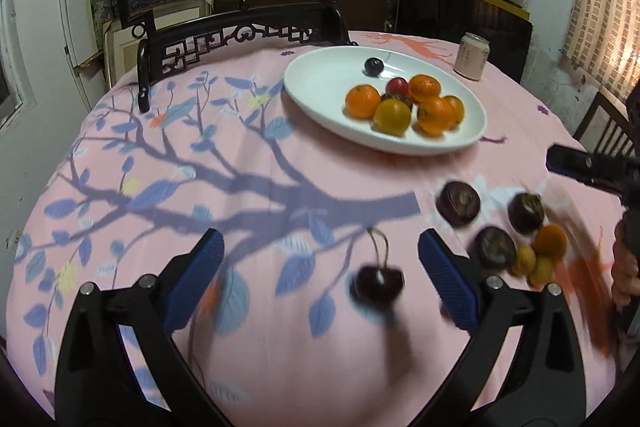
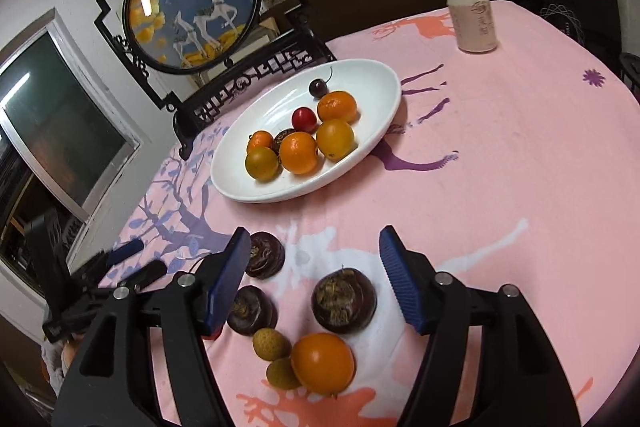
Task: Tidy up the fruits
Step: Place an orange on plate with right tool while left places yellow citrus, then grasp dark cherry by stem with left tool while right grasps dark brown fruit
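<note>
Hovering over a round table [image 1: 280,163] draped in a pink cloth printed with branches and deer, two hand-held grippers face loose fruit that has yet to be gathered. A white oval plate [image 2: 360,75] sits toward the far side and already holds several oranges, a small red fruit and a dark cherry, so it seems to be the collecting spot.

The left gripper [image 1: 320,279] has its jaws spread wide with nothing pinched; a dark stemmed cherry [image 1: 378,281] lies on the cloth between them, blurred, nearer the right-hand pad. The right gripper [image 2: 316,285] also has its jaws apart and empty, angled down so they straddle a dark brown, flattened fruit [image 2: 344,299], likely the next pick.

Two more of these dark fruits [image 2: 264,255] lie just beside the left pad, and an orange [image 2: 322,363] with two small tan fruits [image 2: 272,343] lies nearer the camera. A pale drinks can [image 2: 474,21] stands well apart at the far edge, and a framed deer picture [image 2: 192,7] stands behind the plate.
</note>
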Available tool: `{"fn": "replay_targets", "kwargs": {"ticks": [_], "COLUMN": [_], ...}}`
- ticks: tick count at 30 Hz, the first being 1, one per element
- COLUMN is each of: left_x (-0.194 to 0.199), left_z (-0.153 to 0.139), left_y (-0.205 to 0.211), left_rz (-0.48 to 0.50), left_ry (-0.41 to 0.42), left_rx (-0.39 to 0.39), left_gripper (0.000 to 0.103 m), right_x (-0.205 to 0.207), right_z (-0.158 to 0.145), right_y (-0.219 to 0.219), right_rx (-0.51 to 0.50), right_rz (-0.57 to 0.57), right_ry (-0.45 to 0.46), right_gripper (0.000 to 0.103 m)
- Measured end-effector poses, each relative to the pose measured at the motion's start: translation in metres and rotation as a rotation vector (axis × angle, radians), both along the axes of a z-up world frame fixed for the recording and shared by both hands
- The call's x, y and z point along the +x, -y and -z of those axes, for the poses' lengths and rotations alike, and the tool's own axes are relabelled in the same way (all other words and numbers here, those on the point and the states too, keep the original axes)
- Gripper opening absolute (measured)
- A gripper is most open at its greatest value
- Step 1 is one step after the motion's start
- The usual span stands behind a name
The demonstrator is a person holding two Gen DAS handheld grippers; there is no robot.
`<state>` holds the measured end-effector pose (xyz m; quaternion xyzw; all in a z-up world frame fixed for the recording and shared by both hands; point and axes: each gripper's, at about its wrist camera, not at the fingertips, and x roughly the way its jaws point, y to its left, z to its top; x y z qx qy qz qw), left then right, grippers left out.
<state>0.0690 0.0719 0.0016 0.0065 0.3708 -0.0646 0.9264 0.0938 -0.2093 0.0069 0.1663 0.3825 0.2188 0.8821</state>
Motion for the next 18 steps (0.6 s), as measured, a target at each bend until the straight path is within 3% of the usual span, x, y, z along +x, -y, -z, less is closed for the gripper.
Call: {"fn": "replay_targets", "kwargs": {"ticks": [9,15,17,18], "left_x": [-0.009,-0.008,-0.007,-0.006], "left_z": [0.016,0.017,0.017,0.018], "left_y": [0.023,0.029,0.029,0.03], "left_rz": [0.073,0.101,0.114,0.126], "left_ry": [-0.035,-0.023,-0.022,-0.031], "left_rx": [0.109,0.12,0.113,0.106], "left_gripper": [0.099,0.098,0.087,0.07], "right_x": [-0.009,-0.008,-0.008,-0.009], "right_z": [0.004,0.006,0.006,0.007], "right_y": [0.008,0.006,0.005,0.004], "right_rx": [0.025,0.024,0.023,0.022], "right_rz": [0.024,0.014,0.008,0.006], "right_ry": [-0.013,-0.031,-0.034,-0.036], "right_gripper": [0.07,0.07,0.07,0.07]}}
